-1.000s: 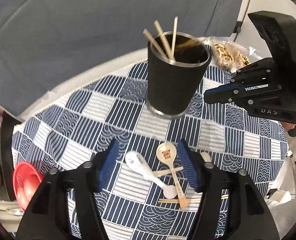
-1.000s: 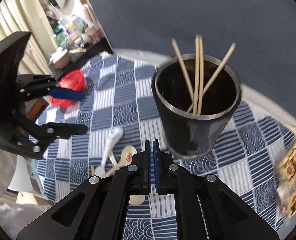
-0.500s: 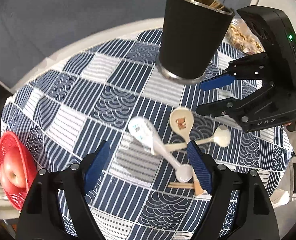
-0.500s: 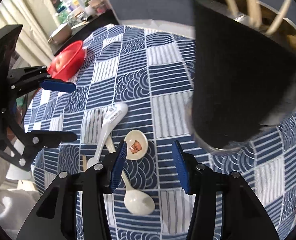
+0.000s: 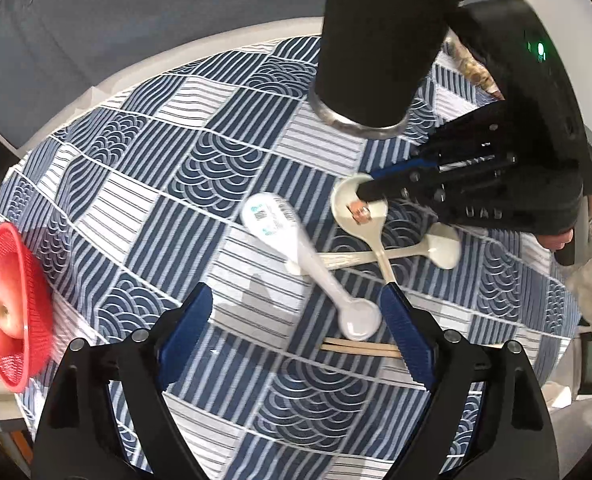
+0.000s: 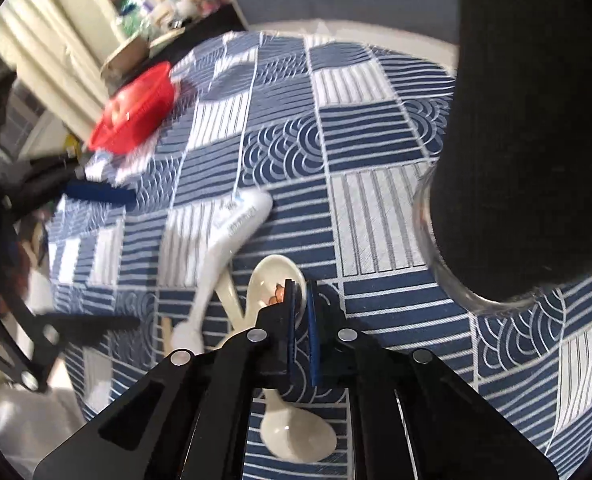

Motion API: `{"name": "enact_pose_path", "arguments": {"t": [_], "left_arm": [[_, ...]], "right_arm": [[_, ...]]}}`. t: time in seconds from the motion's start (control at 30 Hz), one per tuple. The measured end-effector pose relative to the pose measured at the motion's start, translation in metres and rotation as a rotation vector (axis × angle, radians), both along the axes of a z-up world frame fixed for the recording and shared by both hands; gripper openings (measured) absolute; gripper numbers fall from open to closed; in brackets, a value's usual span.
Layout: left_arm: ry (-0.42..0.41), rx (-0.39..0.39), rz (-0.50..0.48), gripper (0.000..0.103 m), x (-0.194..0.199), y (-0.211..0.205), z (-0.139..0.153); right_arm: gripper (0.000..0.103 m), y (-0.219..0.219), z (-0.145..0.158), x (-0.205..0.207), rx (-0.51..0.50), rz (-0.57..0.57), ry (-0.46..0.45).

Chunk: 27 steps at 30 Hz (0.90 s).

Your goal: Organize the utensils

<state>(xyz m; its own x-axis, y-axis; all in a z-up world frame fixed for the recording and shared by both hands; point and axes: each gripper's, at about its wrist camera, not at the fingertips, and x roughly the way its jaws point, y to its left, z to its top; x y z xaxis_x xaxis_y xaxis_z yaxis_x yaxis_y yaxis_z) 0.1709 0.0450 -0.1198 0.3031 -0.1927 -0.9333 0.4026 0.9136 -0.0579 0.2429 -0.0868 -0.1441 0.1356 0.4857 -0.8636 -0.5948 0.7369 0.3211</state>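
Left wrist: left gripper (image 5: 296,316) opening over spoons; right gripper (image 6: 299,292) pinching spoon rim (image 6: 301,280).

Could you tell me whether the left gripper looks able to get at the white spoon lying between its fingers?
Probably yes: the left gripper stands open, jaws still widening, astride the white spoon, with nothing above it. The chopsticks beside it may get caught too.

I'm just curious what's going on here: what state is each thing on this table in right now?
left gripper: jaws opening, white spoon between them, not gripped.
right gripper: shut on the printed spoon's rim.
printed spoon: face up, crossing the plain cream spoon.
white spoon: lying on the cloth.
chopsticks: lying flat, side by side.
black cup: upright.
red basket: holding an apple.
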Motion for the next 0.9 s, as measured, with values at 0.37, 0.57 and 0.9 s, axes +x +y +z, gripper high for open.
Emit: {"name": "enact_pose_path", "arguments": {"t": [0.37,0.57,0.9], "left_arm": [[0.017,-0.100,-0.076,0.067,-0.012,-0.043,0.001],[0.023,-0.149,-0.100,0.014,-0.008,-0.055,0.007],[-0.056,-0.156,-0.165,0.010,0.013,-0.077,0.061]], "right_arm": [[0.004,-0.025,0.056,-0.010,0.091,-0.084,-0.030],[0.005,-0.037,0.086,-0.012,0.130,-0.114,-0.069],[0.005,-0.073,0.148,-0.014,0.143,-0.220,-0.198]]}}
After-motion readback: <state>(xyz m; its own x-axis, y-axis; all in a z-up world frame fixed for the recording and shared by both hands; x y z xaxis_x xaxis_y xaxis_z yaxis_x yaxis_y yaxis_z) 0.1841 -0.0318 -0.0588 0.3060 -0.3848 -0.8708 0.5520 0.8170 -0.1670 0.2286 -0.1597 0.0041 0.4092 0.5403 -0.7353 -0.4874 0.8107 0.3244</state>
